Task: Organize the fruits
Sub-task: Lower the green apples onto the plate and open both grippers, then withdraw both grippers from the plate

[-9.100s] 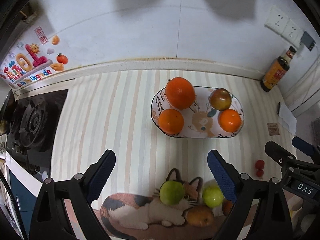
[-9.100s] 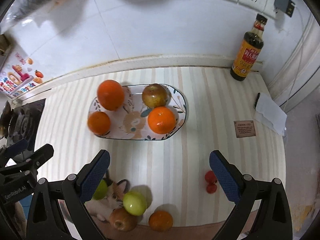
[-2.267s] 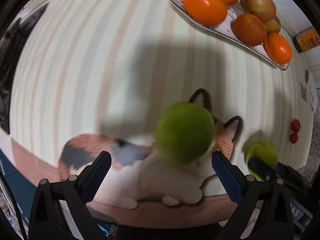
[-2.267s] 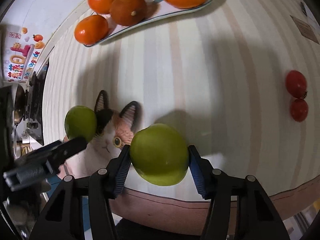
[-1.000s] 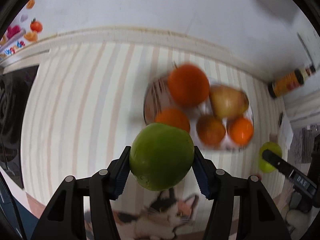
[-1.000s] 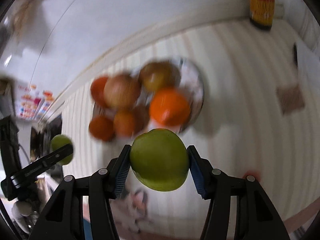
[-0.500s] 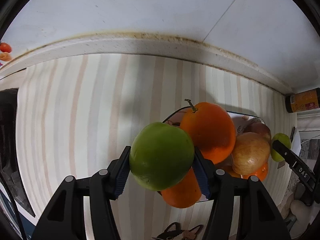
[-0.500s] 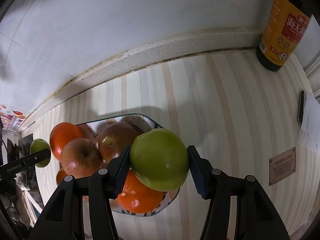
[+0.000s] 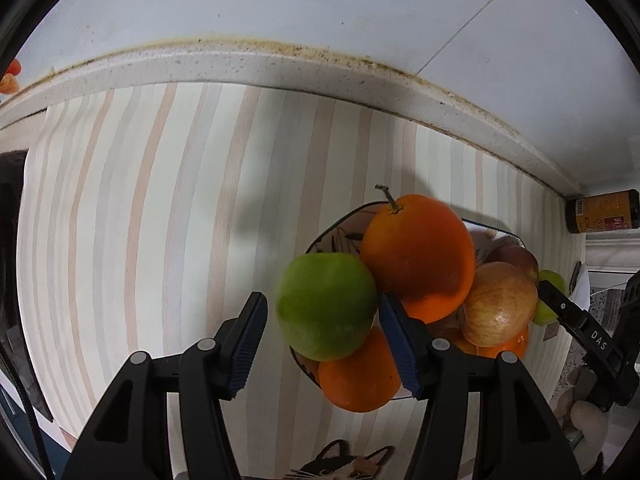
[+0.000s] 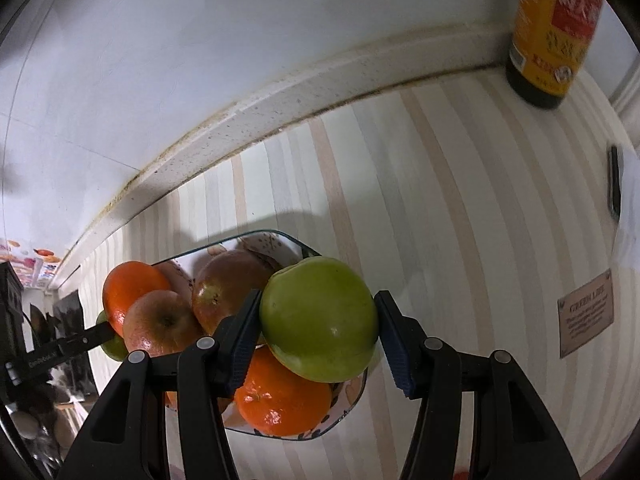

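My left gripper (image 9: 326, 342) has its jaws a little apart from a green apple (image 9: 327, 306); a gap shows by the left pad and the apple looks blurred, over the left end of the fruit plate (image 9: 320, 244). The plate holds a big orange (image 9: 418, 256), another orange (image 9: 358, 380) and an apple (image 9: 498, 308). My right gripper (image 10: 318, 340) is shut on a second green apple (image 10: 320, 320), held over the plate's right end (image 10: 352, 402), above an orange (image 10: 282, 400) and reddish apples (image 10: 228, 292). Each gripper shows at the edge of the other's view.
A soy sauce bottle (image 10: 554, 32) stands at the back right by the wall. A small brown card (image 10: 586, 312) and a white paper with a dark pen (image 10: 614, 184) lie to the right. A cat-print mat (image 9: 340, 466) lies at the front. A stove (image 9: 8, 240) is at the left.
Both grippers have moved in over the plate with their apples. The left jaws have opened slightly and the left apple has slipped forward between them. The right gripper keeps its hold.
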A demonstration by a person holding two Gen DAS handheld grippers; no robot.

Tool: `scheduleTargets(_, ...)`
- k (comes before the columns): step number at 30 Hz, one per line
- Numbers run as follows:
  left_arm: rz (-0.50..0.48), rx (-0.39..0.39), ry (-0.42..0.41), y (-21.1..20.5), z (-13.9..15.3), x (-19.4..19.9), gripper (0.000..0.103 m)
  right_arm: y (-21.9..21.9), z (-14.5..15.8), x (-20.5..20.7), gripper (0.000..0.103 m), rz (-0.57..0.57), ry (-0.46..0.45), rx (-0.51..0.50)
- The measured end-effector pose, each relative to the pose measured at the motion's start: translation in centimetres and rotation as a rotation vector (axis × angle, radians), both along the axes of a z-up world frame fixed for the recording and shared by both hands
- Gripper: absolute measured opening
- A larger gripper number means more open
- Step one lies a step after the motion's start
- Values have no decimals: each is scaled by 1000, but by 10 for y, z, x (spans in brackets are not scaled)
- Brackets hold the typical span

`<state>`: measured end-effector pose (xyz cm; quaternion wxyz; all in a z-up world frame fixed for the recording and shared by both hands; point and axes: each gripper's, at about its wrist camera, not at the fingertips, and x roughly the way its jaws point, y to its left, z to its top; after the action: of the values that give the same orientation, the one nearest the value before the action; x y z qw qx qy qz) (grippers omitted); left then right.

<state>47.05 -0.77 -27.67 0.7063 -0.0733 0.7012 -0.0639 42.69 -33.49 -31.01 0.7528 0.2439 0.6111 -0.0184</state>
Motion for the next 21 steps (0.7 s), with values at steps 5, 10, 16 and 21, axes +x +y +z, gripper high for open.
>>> scheduleTargets(5,15,5,-14,4,6,-2,58,-1,2,-4,78,-2,-11,47)
scheduleTargets(10,13,38,-78,7,26,-9,89,-2,15,-10,98,4,-1,-13)
scheduleTargets(16,-27,112,-166,-3,53,-35,94,22,57,-37,98,64,-55,-184)
scheduleTargets(21,-65,167,-231,-14,69,-76,94,54,85,-67,98,120,-105,-274)
